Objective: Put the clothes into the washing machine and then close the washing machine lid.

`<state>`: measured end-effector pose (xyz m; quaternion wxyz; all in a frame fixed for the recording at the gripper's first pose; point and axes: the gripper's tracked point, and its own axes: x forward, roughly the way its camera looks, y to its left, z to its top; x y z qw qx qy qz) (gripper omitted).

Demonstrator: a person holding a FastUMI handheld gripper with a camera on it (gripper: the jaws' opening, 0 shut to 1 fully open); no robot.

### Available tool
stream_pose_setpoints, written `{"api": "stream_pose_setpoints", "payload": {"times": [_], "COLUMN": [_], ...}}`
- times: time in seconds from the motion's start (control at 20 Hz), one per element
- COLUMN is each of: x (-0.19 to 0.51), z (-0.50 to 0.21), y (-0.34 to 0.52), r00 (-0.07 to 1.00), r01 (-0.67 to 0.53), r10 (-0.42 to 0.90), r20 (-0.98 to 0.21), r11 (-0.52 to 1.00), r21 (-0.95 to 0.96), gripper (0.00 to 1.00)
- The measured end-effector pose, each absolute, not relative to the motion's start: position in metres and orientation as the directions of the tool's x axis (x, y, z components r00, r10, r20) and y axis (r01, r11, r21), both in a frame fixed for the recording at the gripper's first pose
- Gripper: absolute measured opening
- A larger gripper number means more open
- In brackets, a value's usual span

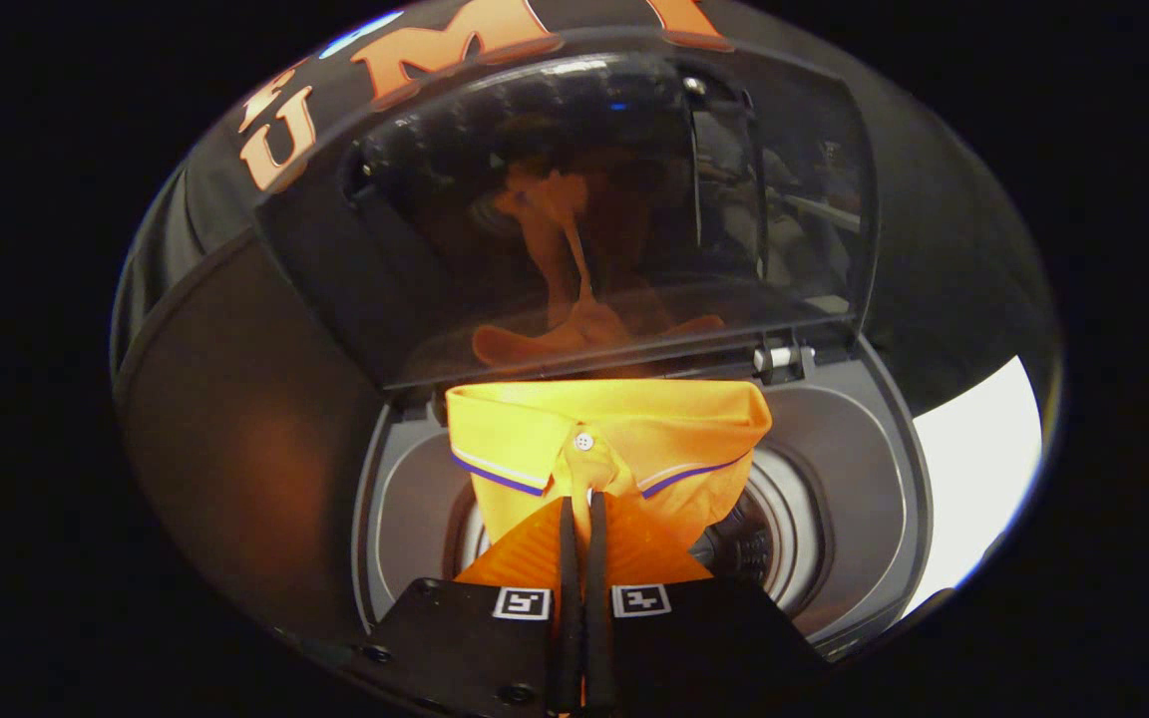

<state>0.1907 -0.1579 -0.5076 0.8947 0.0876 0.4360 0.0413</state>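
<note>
An orange polo shirt (pixel 624 439) with a blue-striped collar and a white button hangs from my gripper (pixel 582 504), whose fingers are shut on the fabric just below the collar. The shirt sits over the round opening of the washing machine (pixel 834 479), partly covering the drum mouth (pixel 764 543). The machine's dark see-through lid (pixel 584 209) stands raised beyond the shirt and mirrors the orange cloth. Its hinge (pixel 784 357) shows at the back right of the opening.
The machine's grey top rim (pixel 894 519) rings the opening. A white surface (pixel 983 459) lies to the right of the machine. Black cloth wall stands behind and to the left of the lid.
</note>
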Motion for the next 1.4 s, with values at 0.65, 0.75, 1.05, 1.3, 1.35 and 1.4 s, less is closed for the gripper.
{"api": "stream_pose_setpoints", "payload": {"times": [0.65,0.75,1.05,1.3,1.35,1.4], "x": [0.184,0.183,0.183,0.184,0.183,0.183], "z": [-0.581,-0.582,-0.586,-0.581,-0.582,-0.582], "y": [-0.164,-0.166,-0.169,-0.175,-0.174,-0.171], "r00": [0.492,0.485,0.476,0.485,0.482,0.480], "r01": [0.019,0.022,0.023,0.024,0.024,0.025], "r10": [0.083,0.067,0.033,-0.007,0.001,0.011], "r20": [-0.867,-0.872,-0.879,-0.875,-0.876,-0.877], "r11": [0.994,0.996,0.998,1.000,1.000,0.999], "r21": [0.106,0.089,0.050,0.006,0.014,0.026], "gripper": [0.09,0.09,0.11,0.62,0.75,0.89]}}
